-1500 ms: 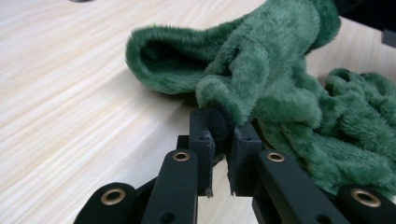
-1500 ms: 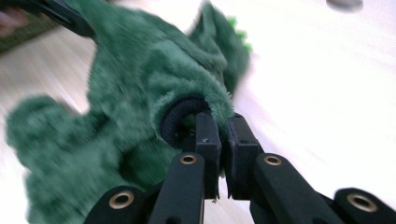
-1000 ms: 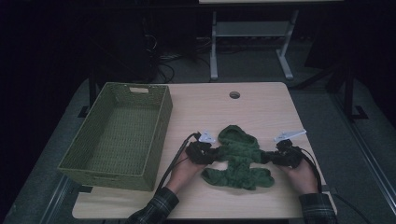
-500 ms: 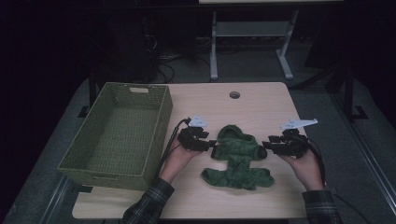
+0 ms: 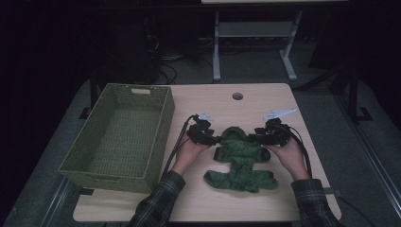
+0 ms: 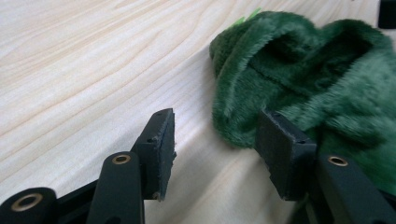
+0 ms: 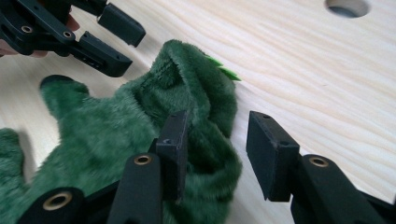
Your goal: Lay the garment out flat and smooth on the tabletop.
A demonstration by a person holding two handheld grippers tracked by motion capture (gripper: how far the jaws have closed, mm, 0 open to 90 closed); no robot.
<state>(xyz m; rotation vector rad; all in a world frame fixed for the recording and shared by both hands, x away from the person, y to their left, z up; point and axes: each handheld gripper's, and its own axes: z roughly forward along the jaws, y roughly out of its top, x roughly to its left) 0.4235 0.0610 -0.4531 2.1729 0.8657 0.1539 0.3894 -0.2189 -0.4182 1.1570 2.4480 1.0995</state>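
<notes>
A woven basket sits at nine o'clock on the table. The left gripper, jaws just eased apart and holding nothing, lies at the nine o'clock edge of the green plush onesie. The right gripper sits at its three o'clock edge, jaws parted and unclenched around a fold.

- The high view is dim. The room behind the table is almost black.
- The two gripper views are bright, with soft light on the pale wood and no glare.
- In the left gripper view a soft shadow lies on the wood beside the left finger.
- The green toy is sharp just past the fingers and a bit fuzzy farther off.
- Right at the bottom edge the black arms look a little blurry.
</notes>
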